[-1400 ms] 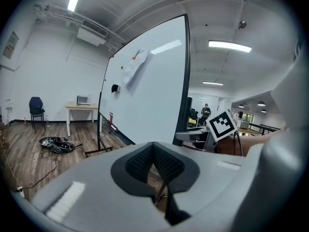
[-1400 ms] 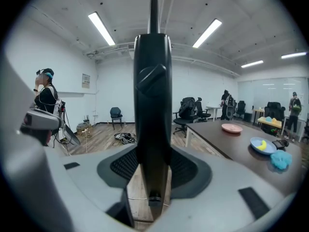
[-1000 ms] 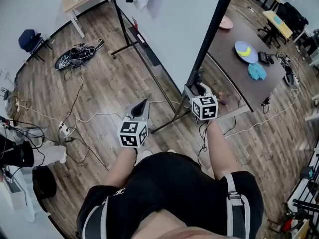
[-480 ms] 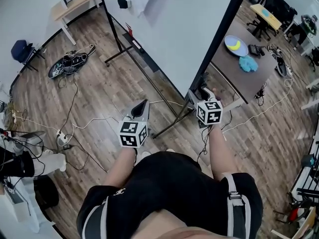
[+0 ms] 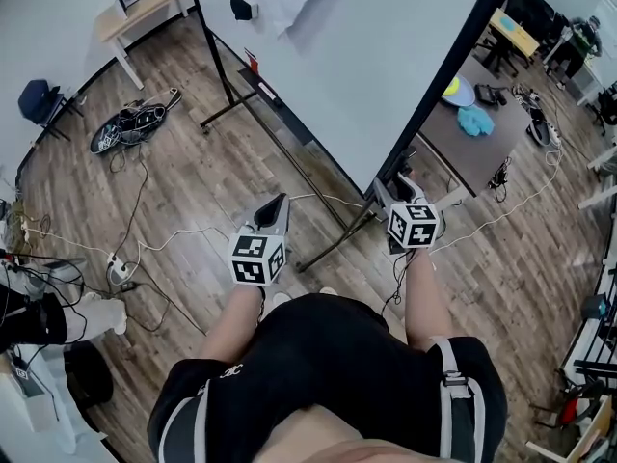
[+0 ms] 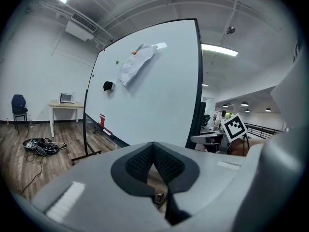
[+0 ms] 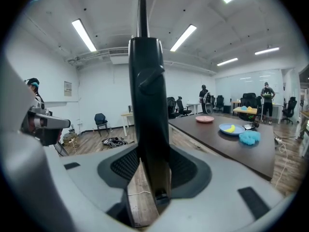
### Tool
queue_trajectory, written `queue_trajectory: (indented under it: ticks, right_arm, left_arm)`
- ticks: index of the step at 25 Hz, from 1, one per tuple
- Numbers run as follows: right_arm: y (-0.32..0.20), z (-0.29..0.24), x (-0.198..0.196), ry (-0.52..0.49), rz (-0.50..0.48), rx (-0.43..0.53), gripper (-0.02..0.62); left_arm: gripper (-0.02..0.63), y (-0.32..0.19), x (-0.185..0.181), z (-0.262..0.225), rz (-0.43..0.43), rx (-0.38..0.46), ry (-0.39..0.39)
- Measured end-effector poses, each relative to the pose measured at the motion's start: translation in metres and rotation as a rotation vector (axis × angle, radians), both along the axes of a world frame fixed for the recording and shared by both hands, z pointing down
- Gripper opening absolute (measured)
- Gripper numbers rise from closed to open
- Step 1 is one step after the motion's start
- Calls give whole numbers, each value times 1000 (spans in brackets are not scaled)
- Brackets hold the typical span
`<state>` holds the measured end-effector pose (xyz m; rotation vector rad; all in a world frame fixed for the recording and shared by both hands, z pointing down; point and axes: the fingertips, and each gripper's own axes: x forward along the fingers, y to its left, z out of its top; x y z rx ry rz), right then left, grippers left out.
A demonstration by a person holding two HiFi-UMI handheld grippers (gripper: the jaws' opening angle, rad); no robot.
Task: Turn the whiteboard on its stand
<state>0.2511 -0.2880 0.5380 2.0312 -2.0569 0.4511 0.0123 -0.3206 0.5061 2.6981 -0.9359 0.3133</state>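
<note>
Whiteboard: fills the upper centre of the head view, upright on its stand, running from upper left down to centre right.

Right gripper, centre right: clamped on the black side frame at the board's near edge. The right gripper view shows the frame standing between the pads with both pressed to it, jaws fairly wide. Left gripper, centre: jaws closed together on nothing, apart from the board.

Step in hand, as judged: swinging the near edge round.
- Keep the clamp firm and pull level, so the board stays upright and does not rock.
- Walk the arc with it rather than reaching.
- Watch the white cable by the near foot (likely to snag).
- Mind the dark table near the gripped edge, centre right.
- The free left gripper could steady the board's lower rail.

Hard to make out:
- The board's top is cut off at the upper frame edge.
- Where frame meets foot is hidden behind the right gripper.
- Whether the feet have castors is too small to tell.
</note>
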Motion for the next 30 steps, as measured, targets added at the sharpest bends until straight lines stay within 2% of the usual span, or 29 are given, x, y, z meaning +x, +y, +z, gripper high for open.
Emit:
queue_trajectory:
  ticks: [10, 13, 16, 20, 21, 23, 25, 27, 30]
  right_arm:
    - [8, -3, 4, 12, 54, 21, 190]
    - [21, -26, 5, -1, 107, 135, 190]
    - [45, -60, 4, 30, 167, 278, 190]
    - [74, -118, -12, 66, 160, 447, 190]
    - [79, -132, -16, 65, 149, 484, 181]
    - [84, -154, -23, 59, 129, 536, 79]
    - [86, -166, -31, 69, 107, 555, 16]
    - [83, -164, -41, 79, 84, 539, 8]
    - [70, -137, -51, 71, 69, 456, 7]
  left_arm:
    - [9, 7, 2, -4, 8, 10, -7]
    - [9, 7, 0, -4, 3, 5, -7]
    - [9, 6, 3, -3, 2, -2, -1]
    - [9, 11, 11, -3, 15, -1, 8]
    - [9, 12, 13, -3, 19, 1, 10]
    - [9, 17, 20, -3, 34, 3, 11]
    - [9, 23, 26, -4, 49, 8, 9]
    - [9, 27, 28, -6, 56, 15, 10]
    - [9, 27, 27, -12, 59, 30, 15]
